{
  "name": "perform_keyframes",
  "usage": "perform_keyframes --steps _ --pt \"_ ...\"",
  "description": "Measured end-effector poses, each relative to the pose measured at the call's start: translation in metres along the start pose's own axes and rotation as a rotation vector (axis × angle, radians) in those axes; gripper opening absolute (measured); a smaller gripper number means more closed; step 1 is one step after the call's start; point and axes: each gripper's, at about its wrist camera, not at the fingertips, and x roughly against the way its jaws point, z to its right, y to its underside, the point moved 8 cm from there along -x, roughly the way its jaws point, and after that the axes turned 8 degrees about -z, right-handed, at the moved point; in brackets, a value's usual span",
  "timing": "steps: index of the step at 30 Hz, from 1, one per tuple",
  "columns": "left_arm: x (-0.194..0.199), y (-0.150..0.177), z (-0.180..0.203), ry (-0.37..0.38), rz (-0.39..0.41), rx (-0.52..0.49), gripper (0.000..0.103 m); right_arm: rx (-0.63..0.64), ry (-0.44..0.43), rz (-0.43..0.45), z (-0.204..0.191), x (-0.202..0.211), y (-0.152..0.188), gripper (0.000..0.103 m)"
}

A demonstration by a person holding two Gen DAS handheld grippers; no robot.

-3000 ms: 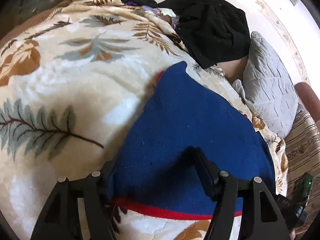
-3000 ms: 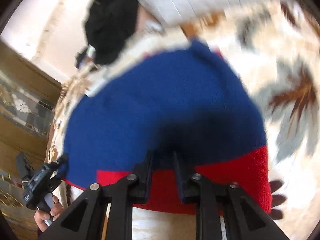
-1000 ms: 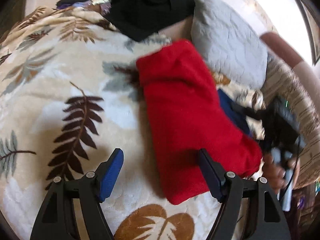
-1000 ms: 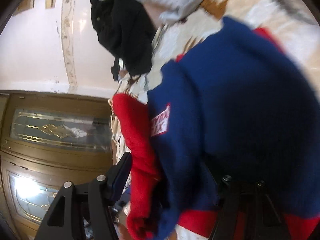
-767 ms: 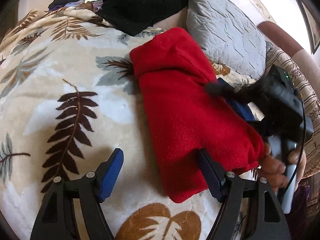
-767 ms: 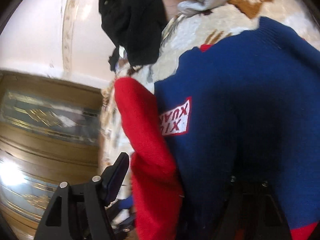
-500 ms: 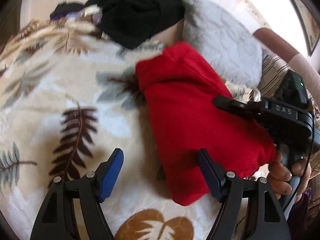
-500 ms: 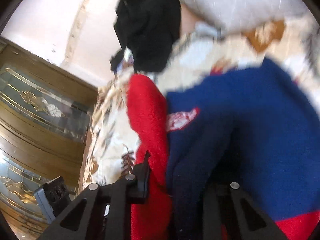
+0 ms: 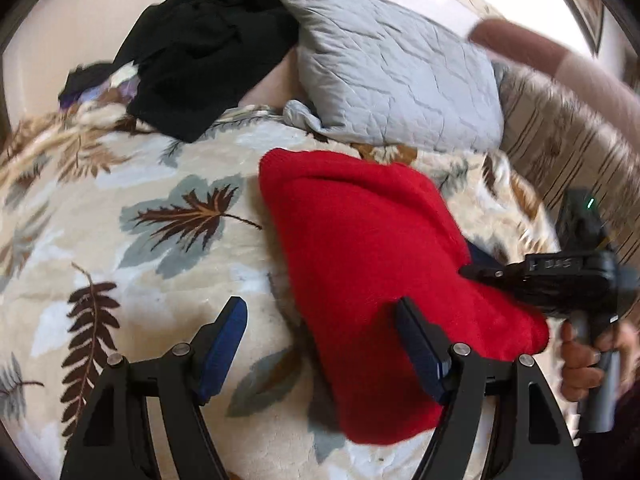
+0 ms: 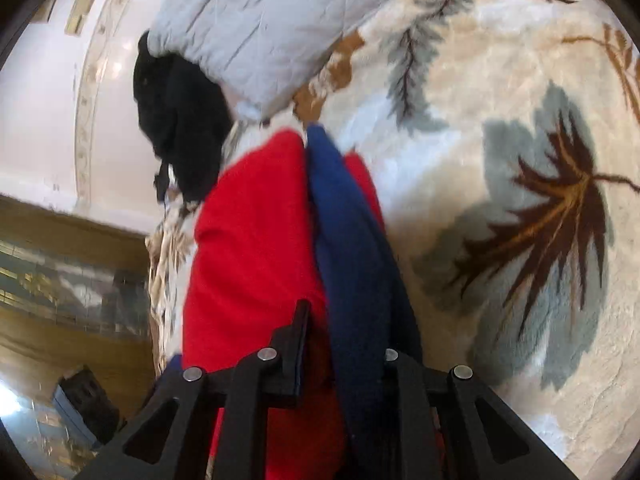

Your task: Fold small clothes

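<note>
Sweater (image 9: 372, 280), folded red side up, lies on our leaf-print blanket (image 9: 160, 216) below the grey pillow (image 9: 392, 80). Our right gripper (image 10: 340, 356) has just been closing and pinches its red-and-blue edge; our left gripper (image 9: 320, 344) hangs spread, holding nothing.

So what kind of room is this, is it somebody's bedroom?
Probably a bedroom, or perhaps a living room with a covered sofa. A plush leaf-patterned blanket covers a soft surface, a grey quilted pillow leans at the back, and dark clothes are piled beside it.
</note>
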Motion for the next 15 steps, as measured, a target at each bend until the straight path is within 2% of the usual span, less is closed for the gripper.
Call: perform_keyframes --steps 3,4,6,8,10,11,13,15 --pt "-0.009 0.003 0.002 -0.059 -0.023 -0.046 0.077 0.001 0.035 -0.029 -0.004 0.003 0.003 0.02" --pt "-0.011 0.004 0.001 -0.066 -0.029 -0.052 0.077 0.009 0.081 -0.019 -0.005 0.01 0.001 0.026" --pt "-0.01 0.004 0.002 -0.066 -0.026 -0.058 0.077 0.053 0.187 0.036 -0.011 0.023 -0.007 0.026" --pt "-0.012 0.003 0.003 -0.066 -0.03 -0.065 0.077 0.116 0.233 0.144 -0.029 0.041 -0.021 0.026" --pt "-0.014 0.004 0.008 -0.055 -0.04 -0.071 0.077 0.156 0.176 0.181 -0.047 0.046 -0.032 0.026" --pt "-0.016 0.005 0.01 -0.053 -0.045 -0.076 0.077 0.174 0.137 0.171 -0.056 0.042 -0.038 0.026" --pt "-0.019 0.007 0.014 -0.056 -0.056 -0.089 0.077 0.21 0.083 0.126 -0.069 0.029 -0.046 0.026" --pt "-0.023 0.011 0.016 -0.05 -0.077 -0.1 0.077 0.239 0.07 0.059 -0.074 0.011 -0.051 0.026"
